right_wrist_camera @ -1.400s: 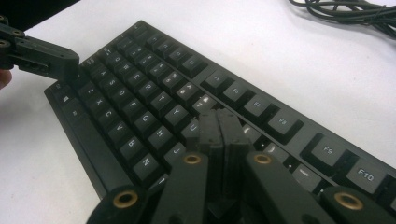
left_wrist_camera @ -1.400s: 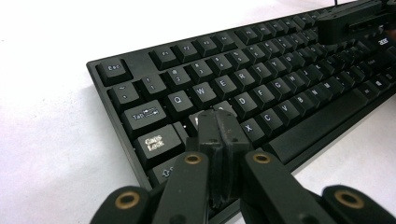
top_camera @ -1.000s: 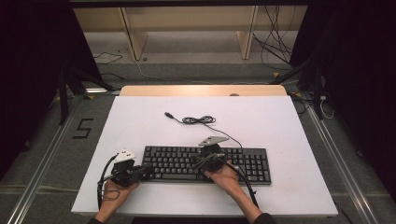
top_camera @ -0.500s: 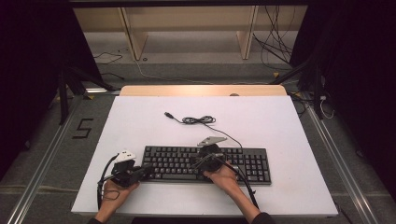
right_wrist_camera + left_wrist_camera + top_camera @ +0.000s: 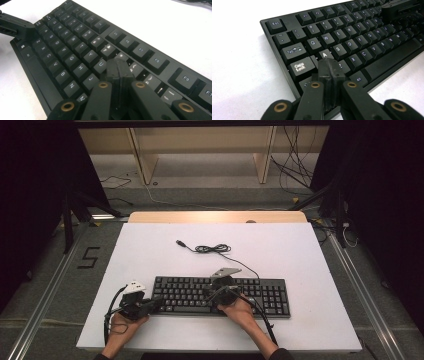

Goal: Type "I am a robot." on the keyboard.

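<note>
Bright glaring tabletop, dark surroundings, soft close-up focus.

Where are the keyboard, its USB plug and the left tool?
keyboard (image 5: pixel 260 292), high view, bare keys right of centre.
USB plug (image 5: pixel 179 242), high view, cable's free end.
left tool (image 5: pixel 329 65), left gripper view, closed jaw tips.

Hardly anything differs across the three moments. The right claw over the black plastic keyboard has edged very slightly toward the near edge of the white worktop; the shift is too small to be sure of.
</note>
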The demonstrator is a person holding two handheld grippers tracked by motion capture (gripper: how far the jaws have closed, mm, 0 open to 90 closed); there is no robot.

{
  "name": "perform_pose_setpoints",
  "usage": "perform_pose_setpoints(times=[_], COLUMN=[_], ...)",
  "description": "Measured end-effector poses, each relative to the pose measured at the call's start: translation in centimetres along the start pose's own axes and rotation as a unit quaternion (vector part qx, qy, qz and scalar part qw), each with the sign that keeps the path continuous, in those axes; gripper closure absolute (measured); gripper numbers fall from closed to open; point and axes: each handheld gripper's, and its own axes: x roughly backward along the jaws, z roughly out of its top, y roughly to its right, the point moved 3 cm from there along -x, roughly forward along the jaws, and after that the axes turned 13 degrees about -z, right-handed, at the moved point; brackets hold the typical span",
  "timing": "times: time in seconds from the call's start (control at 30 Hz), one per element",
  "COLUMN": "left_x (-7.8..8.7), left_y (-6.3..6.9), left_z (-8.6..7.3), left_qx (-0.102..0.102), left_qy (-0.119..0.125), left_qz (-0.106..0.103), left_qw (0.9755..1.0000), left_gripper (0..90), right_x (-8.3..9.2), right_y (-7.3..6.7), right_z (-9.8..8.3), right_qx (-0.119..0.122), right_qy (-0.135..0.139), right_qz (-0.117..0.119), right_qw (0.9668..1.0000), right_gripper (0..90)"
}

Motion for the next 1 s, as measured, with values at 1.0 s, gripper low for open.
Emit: perform_pose_setpoints(times=[1.0], left_x=[1.0], left_y=[1.0], left_z=[0.6], left_qx=[-0.024], left_qy=[0.057], left_qz=[-0.033], left_qw=[0.9975], left_gripper=[61.6], right_x=[2.4], right_y=[0.1], right_z=[0.6], right_qx=[-0.02], right_qy=[0.035], right_qz=[0.036], right_qw=[0.9985], right_gripper=[63.0])
